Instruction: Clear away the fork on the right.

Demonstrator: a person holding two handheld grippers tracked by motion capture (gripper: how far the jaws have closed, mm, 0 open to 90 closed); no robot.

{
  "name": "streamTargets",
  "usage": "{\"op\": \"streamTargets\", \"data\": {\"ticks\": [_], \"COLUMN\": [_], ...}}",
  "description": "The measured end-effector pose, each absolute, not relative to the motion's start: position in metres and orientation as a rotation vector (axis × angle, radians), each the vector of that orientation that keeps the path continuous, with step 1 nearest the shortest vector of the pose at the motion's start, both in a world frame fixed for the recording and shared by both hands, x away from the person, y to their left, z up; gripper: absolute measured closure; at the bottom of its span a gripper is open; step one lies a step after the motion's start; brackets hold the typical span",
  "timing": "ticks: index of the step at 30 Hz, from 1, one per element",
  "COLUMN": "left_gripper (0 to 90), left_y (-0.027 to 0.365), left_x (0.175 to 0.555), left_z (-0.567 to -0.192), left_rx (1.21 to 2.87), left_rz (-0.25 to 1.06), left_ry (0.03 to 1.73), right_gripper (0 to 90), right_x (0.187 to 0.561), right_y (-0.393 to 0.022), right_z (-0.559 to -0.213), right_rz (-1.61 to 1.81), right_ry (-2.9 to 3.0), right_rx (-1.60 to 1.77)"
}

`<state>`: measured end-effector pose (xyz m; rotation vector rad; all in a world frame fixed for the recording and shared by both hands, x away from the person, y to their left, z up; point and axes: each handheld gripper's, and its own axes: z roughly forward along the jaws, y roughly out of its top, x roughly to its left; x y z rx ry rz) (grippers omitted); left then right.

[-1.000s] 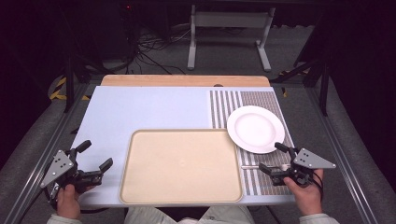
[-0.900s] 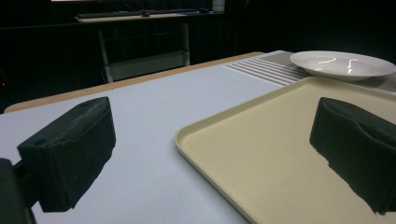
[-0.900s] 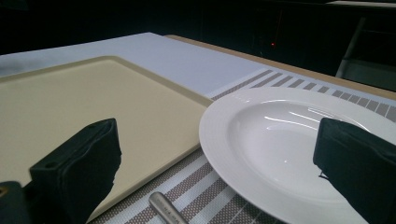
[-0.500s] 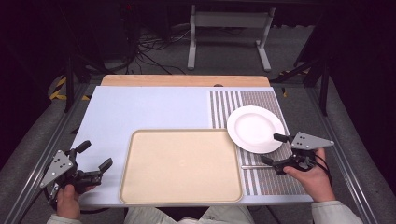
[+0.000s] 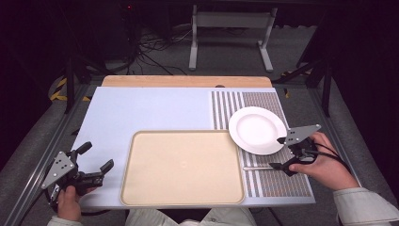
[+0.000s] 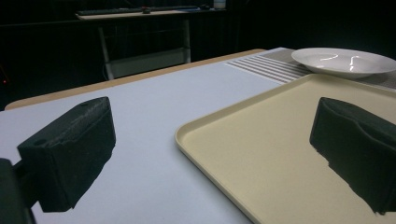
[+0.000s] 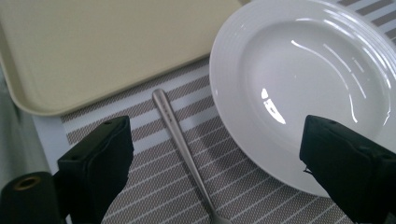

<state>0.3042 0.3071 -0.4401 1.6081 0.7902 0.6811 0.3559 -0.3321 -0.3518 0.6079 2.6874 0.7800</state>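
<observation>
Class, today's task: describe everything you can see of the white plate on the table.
The white plate is round, glossy and ceramic-looking, with a wide ridged rim around a shallow, empty well that catches streaks of light. It sits flat and upright on the striped placemat at the table's right, its edge beside the beige tray's far right corner. A metal utensil handle lies close by on the mat, apart from it. The right gripper hovers open at its near right edge.
</observation>
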Motion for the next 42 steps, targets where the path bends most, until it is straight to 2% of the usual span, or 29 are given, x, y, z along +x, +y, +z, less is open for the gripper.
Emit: {"op": "streamTargets", "data": {"ticks": [21, 33, 42], "left_gripper": [1.0, 1.0, 1.0], "left_y": [0.306, 0.305, 0.306], "left_x": [0.306, 0.306, 0.305], "left_z": [-0.441, -0.441, -0.441], "left_rx": [1.61, 1.614, 1.612], "left_rz": [0.675, 0.675, 0.677], "left_ry": [0.79, 0.786, 0.79], "right_gripper": [13.5, 14.9, 22.7], "right_x": [0.37, 0.376, 0.377], "right_y": [-0.315, -0.308, -0.303], "right_z": [-0.349, -0.362, -0.379], "right_rz": [0.331, 0.096, 0.108], "right_ry": [2.911, 2.941, 2.983], "right_rx": [0.459, 0.438, 0.401]}}
